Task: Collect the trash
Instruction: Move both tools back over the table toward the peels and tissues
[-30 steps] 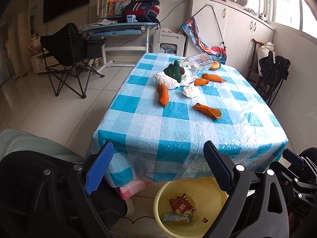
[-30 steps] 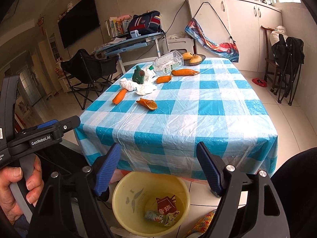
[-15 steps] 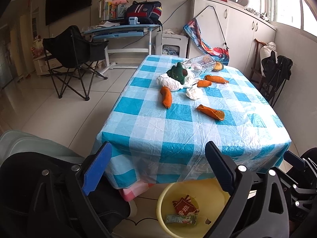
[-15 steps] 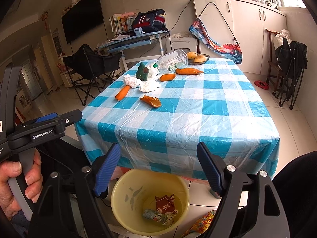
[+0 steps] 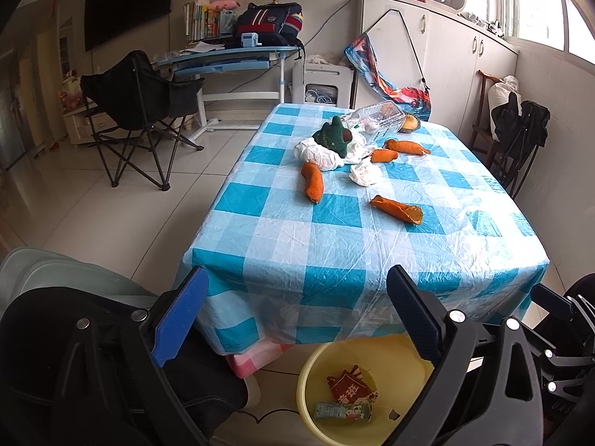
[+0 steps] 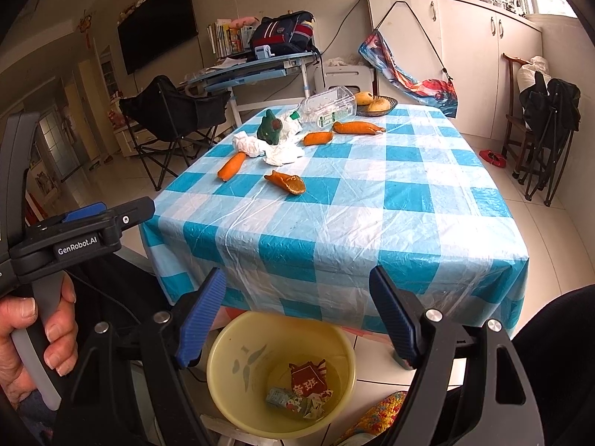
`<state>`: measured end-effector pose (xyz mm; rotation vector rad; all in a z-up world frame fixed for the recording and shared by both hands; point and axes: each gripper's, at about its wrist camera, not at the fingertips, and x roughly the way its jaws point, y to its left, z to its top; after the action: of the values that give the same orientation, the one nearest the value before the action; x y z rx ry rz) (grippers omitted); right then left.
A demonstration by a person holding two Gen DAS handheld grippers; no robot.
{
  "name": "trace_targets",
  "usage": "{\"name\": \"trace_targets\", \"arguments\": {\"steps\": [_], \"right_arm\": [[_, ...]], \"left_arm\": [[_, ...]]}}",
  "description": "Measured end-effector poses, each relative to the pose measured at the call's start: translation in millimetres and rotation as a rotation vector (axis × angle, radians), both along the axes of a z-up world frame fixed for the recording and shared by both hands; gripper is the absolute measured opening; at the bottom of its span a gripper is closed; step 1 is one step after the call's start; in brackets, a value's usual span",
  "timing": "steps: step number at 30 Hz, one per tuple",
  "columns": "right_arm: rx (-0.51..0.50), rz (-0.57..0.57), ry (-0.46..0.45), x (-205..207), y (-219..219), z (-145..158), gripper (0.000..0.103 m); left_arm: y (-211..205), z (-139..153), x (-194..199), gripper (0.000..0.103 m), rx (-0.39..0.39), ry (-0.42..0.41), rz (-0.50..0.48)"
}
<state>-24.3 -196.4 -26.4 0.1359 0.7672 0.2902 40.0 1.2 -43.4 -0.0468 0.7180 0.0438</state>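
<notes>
A yellow bin (image 5: 357, 390) (image 6: 279, 368) stands on the floor under the near edge of the table, with a red packet (image 6: 306, 375) and a small carton (image 6: 286, 399) in it. On the blue checked tablecloth (image 5: 334, 238) (image 6: 353, 200) lie crumpled white tissues (image 5: 366, 174) (image 6: 282, 154), several orange carrot toys (image 5: 312, 182) (image 6: 286, 182), a green toy (image 5: 333, 135) and a clear plastic bottle (image 6: 327, 106). My left gripper (image 5: 293, 316) is open and empty, above the bin. My right gripper (image 6: 297, 308) is open and empty too.
A black folding chair (image 5: 141, 111) stands left of the table, a desk (image 5: 230, 59) with a bag behind it. White cabinets (image 5: 446, 59) line the back right wall. A dish with bread (image 6: 375, 104) sits at the table's far end. A hand (image 6: 33, 338) holds the left gripper.
Both views have shifted only a little; the bin and the things on the table have not moved. Both grippers stay open.
</notes>
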Motion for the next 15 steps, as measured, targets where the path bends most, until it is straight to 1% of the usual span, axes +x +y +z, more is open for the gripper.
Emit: {"name": "trace_targets", "arguments": {"steps": [15], "right_arm": [[-0.007,0.008,0.009,0.2,1.6,-2.7,0.076]], "left_arm": [[3.1,0.3,-0.3,0.094,0.000,-0.001,0.003]]}}
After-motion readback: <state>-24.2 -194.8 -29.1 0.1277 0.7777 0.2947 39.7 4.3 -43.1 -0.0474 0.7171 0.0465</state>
